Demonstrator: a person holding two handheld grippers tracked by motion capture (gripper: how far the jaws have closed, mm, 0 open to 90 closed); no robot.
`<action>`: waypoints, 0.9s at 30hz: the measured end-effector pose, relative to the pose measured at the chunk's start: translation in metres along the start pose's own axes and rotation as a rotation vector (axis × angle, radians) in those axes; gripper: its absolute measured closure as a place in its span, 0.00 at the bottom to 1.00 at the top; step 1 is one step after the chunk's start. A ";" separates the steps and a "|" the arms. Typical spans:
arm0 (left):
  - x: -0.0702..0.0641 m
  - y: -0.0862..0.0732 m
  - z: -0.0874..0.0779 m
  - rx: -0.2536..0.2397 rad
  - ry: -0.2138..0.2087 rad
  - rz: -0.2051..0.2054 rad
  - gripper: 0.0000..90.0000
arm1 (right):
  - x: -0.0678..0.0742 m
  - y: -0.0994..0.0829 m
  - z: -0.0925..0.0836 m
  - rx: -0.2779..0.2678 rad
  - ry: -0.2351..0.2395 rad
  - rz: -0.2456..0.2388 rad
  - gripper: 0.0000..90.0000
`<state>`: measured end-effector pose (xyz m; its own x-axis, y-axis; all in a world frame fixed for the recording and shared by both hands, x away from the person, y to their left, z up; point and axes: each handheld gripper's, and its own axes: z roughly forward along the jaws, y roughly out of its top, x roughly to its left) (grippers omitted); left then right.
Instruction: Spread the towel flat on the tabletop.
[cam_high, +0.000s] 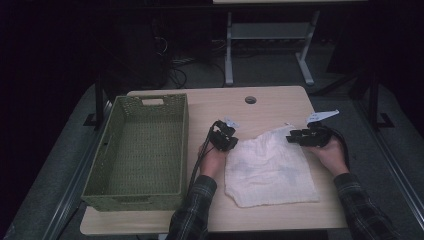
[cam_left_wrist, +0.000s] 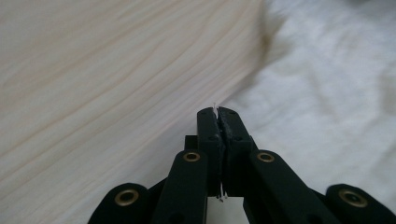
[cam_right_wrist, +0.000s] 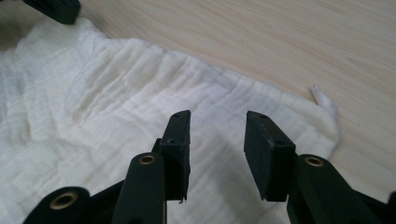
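Pale wood-grain surface (cam_high: 270, 102) bearing a basket and a cloth
A green woven basket (cam_high: 137, 152) sits on its left part; a white crumpled cloth (cam_high: 270, 170) lies flat just right of the basket, apart from it, and a round grommet hole (cam_high: 250, 99) lies beyond the cloth, near the far edge

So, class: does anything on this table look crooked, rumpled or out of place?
Yes. The white cloth lies askew on the table, wrinkled, its far edge bunched unevenly, and a loose tag pokes from one corner. The green basket beside it sits straight and empty.
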<state>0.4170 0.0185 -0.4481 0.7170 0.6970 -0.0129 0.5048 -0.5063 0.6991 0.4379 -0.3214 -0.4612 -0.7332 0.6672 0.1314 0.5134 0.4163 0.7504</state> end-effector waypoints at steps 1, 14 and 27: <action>-0.006 0.002 -0.004 -0.012 -0.011 0.015 0.98 | 0.000 -0.001 0.001 -0.001 -0.002 -0.006 0.68; -0.087 -0.005 -0.005 0.042 -0.229 0.182 0.98 | 0.003 -0.002 0.000 0.008 -0.006 -0.014 0.68; -0.051 -0.005 -0.025 -0.015 -0.139 0.094 0.73 | 0.001 -0.004 -0.001 0.007 -0.010 -0.015 0.68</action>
<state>0.3659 -0.0017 -0.4324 0.8211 0.5691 -0.0451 0.4256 -0.5575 0.7128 0.4342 -0.3229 -0.4638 -0.7364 0.6669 0.1139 0.5054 0.4303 0.7479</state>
